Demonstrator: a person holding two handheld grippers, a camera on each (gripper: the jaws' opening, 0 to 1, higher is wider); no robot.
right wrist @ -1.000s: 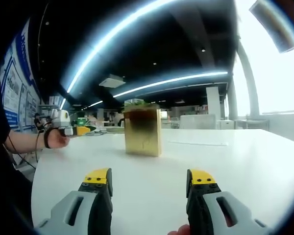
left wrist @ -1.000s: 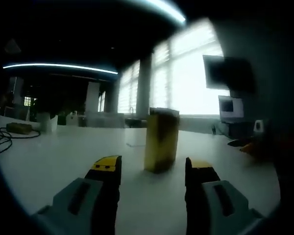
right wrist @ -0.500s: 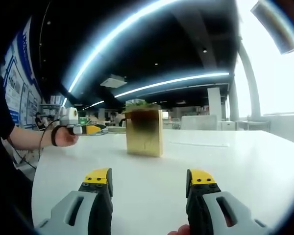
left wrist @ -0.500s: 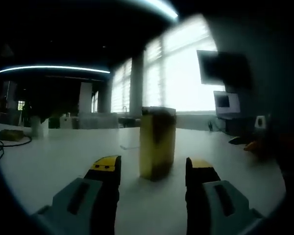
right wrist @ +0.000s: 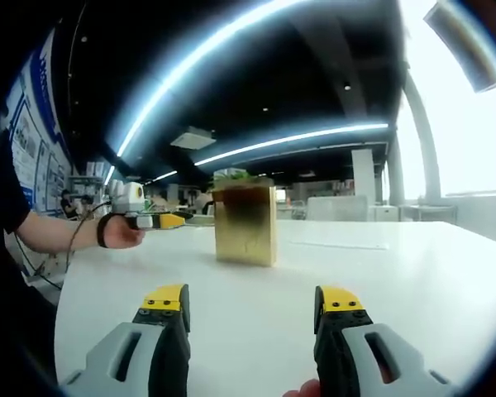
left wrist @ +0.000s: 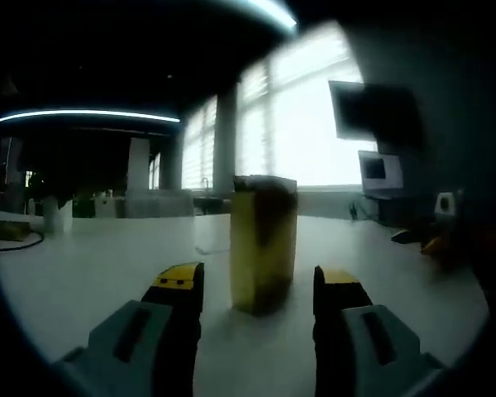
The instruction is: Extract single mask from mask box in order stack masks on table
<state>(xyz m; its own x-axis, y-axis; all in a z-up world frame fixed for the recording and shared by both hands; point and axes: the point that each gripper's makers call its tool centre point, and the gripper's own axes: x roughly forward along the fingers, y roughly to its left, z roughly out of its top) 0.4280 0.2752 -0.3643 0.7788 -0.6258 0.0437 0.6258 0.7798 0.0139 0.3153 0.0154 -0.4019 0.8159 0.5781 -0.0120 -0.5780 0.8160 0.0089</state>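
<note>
In the left gripper view, the left gripper (left wrist: 259, 285) is being held low over a white table (left wrist: 91, 265), its two yellow-tipped jaws spread apart with nothing between them. A tall golden-yellow mask box (left wrist: 264, 244) is standing upright on the table just beyond the jaw tips, roughly centred between them; it is not being touched by either jaw. Its top is being seen edge-on, so what lies inside cannot be told. The picture is dim and blurred. Bare table is being shown on both sides of the box, wide to the left and narrower to the right, where small dark objects (left wrist: 413, 238) are lying near the far edge. A bright window (left wrist: 314, 124) is being seen behind the box, and a dark cable (left wrist: 8, 244) is lying at the far left of the table. In the right gripper view, the right gripper (right wrist: 252, 302) is likewise being held low over the table (right wrist: 413, 273), jaws spread wide and gripping nothing. The mask box (right wrist: 245, 223) is standing upright well ahead of the jaw tips, slightly left of centre, with something pale and greenish showing at its top, too small to identify. To its left, the left gripper (right wrist: 161, 220) is being held in a person's hand (right wrist: 120, 233), close to the box but apart from it. Open table is stretching to the right of the box and between the box and the jaws.
</note>
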